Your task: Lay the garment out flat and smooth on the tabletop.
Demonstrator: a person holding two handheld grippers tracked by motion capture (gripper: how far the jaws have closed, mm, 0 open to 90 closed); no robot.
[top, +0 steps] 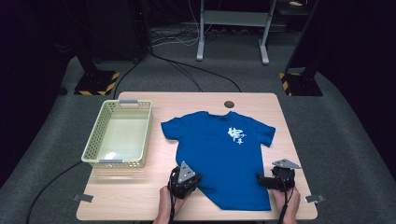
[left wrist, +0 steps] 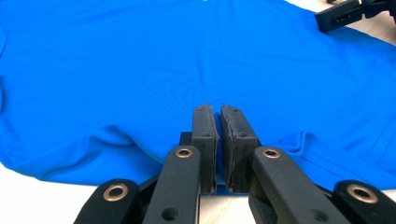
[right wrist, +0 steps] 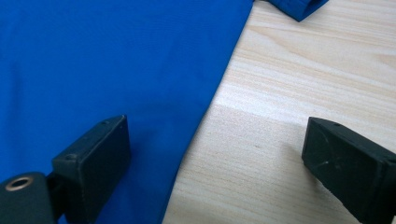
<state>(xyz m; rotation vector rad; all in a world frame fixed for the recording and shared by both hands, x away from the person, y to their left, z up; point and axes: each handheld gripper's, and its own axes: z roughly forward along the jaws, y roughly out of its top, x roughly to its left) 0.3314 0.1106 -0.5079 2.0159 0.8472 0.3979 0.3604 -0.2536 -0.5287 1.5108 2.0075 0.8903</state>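
Both grippers at the shirt's lower edges

The left gripper (top: 195,179) pinches the blue T-shirt (top: 224,154) at its hem side; the right gripper (top: 261,179) is spread, straddling the opposite edge. Shirt lies flat mid-table (top: 140,196), collar pointing away.

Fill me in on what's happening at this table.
A person is working a blue T-shirt that lies spread flat on the wooden table, holding a gripper in each hand. The left gripper is shut on the shirt's edge near the hem, pinching the fabric. The right gripper is open, its jaws straddling the shirt's opposite side edge, one over cloth and one over bare wood. A pale basket sits on the left of the table, apart from the shirt.
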